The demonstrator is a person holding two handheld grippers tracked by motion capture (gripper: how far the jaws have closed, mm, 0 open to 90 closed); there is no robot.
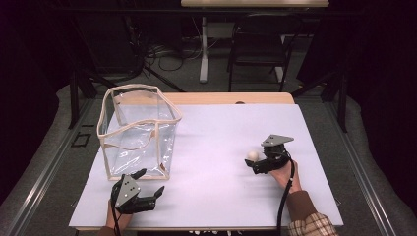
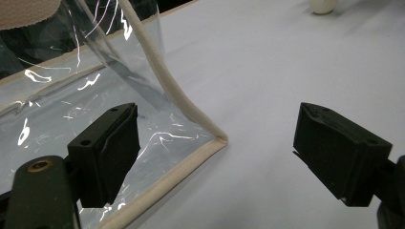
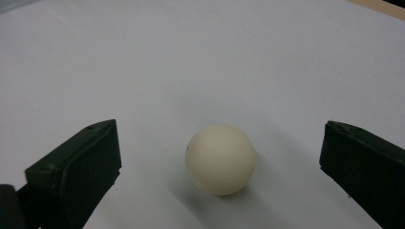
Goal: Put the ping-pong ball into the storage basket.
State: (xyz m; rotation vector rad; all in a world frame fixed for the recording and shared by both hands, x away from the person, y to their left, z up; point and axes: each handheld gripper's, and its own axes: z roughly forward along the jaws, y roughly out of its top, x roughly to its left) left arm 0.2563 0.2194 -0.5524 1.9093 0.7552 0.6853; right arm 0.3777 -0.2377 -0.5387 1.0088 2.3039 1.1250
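While the person's left hand (image 1: 114, 222) grips it near the front edge of the worktop (image 1: 221, 196), toward the front left corner, the left hand-held gripper (image 1: 150, 188) has its jaws spread wide with nothing between them. In the left gripper view its black pads sit far apart, one in front of the clear wall of the bag and the other over bare white surface, with the bag's near bottom corner lying between them, apart from both.

Just beyond that gripper stands the transparent bag (image 1: 137, 132), upright with its mouth open upward and a cream trim running along its rim and seams. It occupies the left part of the worktop, reaching back toward the far left corner.

Over toward the right edge, about midway between front and back, the right hand (image 1: 285, 176) holds the right hand-held gripper (image 1: 252, 165), a checked sleeve (image 1: 312, 225) showing at the front edge below it. Its jaws are likewise spread open. In the right gripper view the cream-coloured ball (image 3: 220, 159) rests on the white surface between the two pads, touching neither of them. From the high view the ball (image 1: 253, 155) sits just at the gripper's tips, well apart from the bag.
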